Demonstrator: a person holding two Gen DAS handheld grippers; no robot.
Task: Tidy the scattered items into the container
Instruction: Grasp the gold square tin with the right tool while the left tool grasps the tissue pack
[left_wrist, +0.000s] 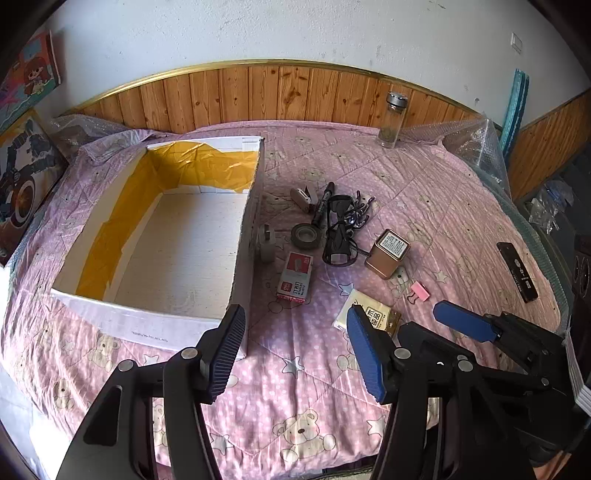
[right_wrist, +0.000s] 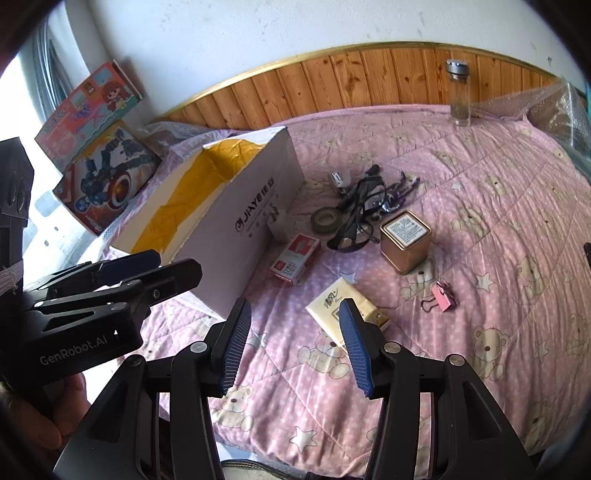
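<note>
Hovering over the quilted pink bedspread (left_wrist: 295, 387), the left gripper (left_wrist: 295, 347) and right gripper (right_wrist: 293, 341) both stand released, ribbed blue pads spread and holding nothing. Just beyond lie a flat yellow tissue pack (right_wrist: 340, 306), a pink binder clip (right_wrist: 443, 297) and a red staple carton (left_wrist: 295, 275). Farther off sit a square copper tin (right_wrist: 406, 240) and tangled black sunglasses (left_wrist: 338, 236). The rectangular white cardboard box (left_wrist: 236, 258), lined with yellow tape, stands open to their left.

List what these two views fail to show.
- Tissue pack: near end covered by the right gripper in the right wrist view.
- Box: floor hidden by its own wall in the right wrist view.
- Black bar: print too small in the left wrist view.
- Black tangle: separate items unclear.
</note>
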